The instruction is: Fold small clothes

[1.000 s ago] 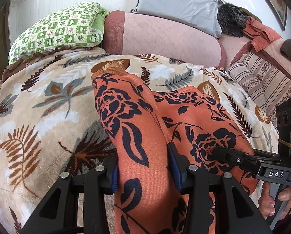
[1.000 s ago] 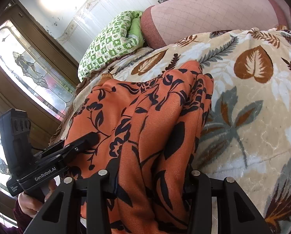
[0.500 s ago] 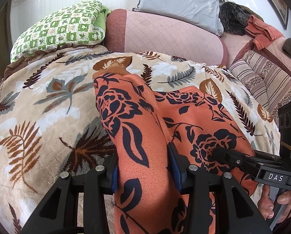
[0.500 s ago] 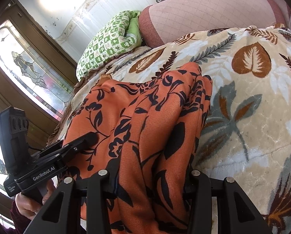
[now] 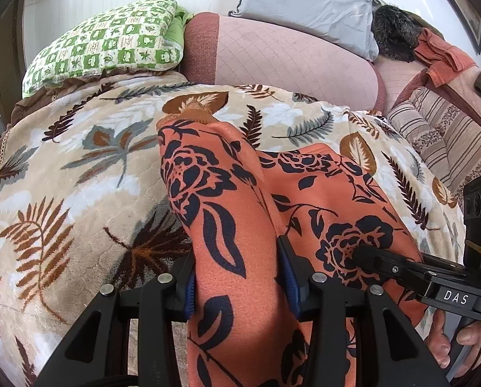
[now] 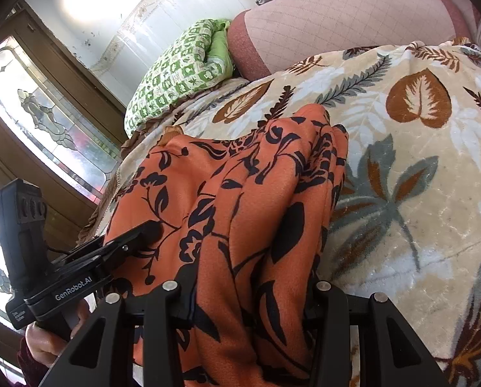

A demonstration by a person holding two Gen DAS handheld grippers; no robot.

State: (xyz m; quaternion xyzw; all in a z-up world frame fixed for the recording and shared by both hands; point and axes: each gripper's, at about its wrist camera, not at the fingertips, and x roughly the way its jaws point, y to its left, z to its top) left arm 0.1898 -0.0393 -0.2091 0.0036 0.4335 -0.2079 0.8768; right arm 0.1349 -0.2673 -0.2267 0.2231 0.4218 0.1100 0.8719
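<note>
An orange garment with a dark floral print (image 5: 227,213) lies on a leaf-patterned blanket (image 5: 79,174), one orange cuff at its far end. My left gripper (image 5: 237,277) is shut on a bunched length of it, the cloth running between the blue pads. In the right wrist view the same garment (image 6: 240,200) lies in folds, and my right gripper (image 6: 250,290) is shut on its near part. Each gripper shows in the other's view: the right one (image 5: 363,254) at lower right, the left one (image 6: 150,229) at lower left.
A green checked pillow (image 5: 111,42), a pink quilted bolster (image 5: 289,54) and a grey pillow (image 5: 305,3) lie at the back. A striped cushion (image 5: 440,138) and orange cloth (image 5: 444,58) are at the right. A glass-panelled wooden door (image 6: 46,122) stands left.
Both grippers keep their hold on the garment. The view has shifted slightly, with the garment's far end a little further from the cameras.
</note>
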